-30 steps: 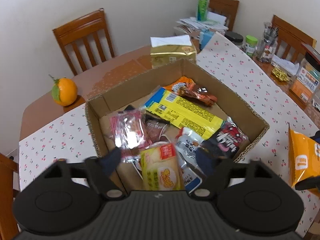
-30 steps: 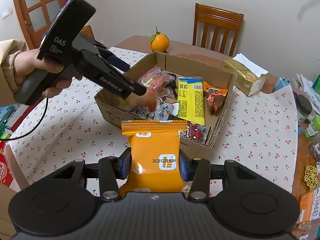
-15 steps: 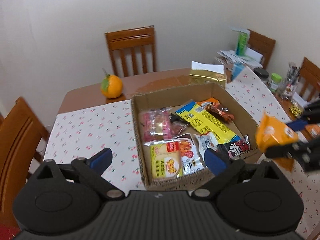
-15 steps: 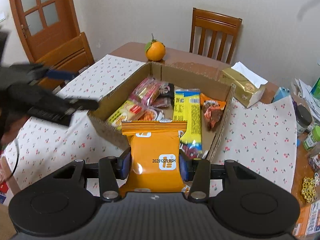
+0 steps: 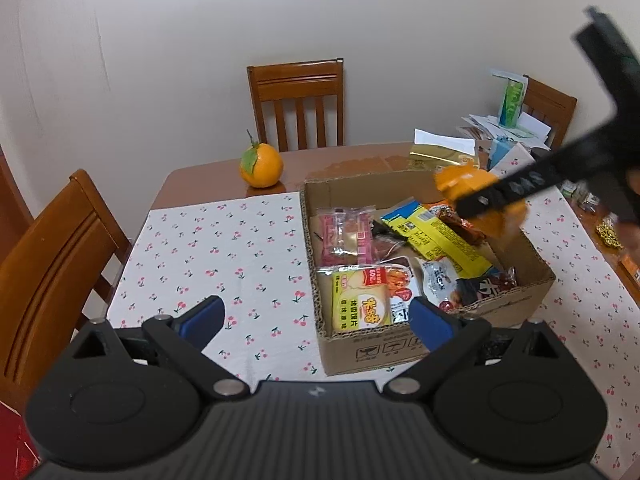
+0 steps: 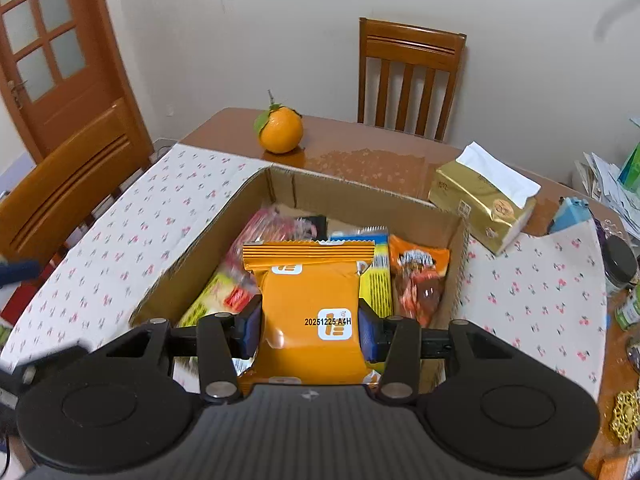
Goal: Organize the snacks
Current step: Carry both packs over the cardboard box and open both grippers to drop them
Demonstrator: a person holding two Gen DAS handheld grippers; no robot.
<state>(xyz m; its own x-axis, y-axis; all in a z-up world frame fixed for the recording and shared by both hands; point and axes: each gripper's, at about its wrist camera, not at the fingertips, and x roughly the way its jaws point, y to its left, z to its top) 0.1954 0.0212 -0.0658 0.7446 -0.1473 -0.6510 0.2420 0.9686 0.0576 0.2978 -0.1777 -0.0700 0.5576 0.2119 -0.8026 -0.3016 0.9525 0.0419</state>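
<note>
Clamping the orange snack packet by its two side edges, the right gripper holds it in the air above the cardboard box, over the snacks already lying inside. The left gripper has its blue pads spread wide with nothing between them, and it hangs near the box's front corner, over the cherry-print tablecloth.

The step in hand looks to me like the drop into the box. To do it well, I'd bring the packet low before letting go, and aim for the barer cardboard floor at the back instead of the heap at the front. Opening the pads slowly should keep the slick foil from skidding onto the long yellow packet or the red-and-orange wrapper beside it.

The orange packet's long axis runs straight away from the right gripper, its crimped top seam toward the far wall of the box and the orange fruit beyond, printed face up.
</note>
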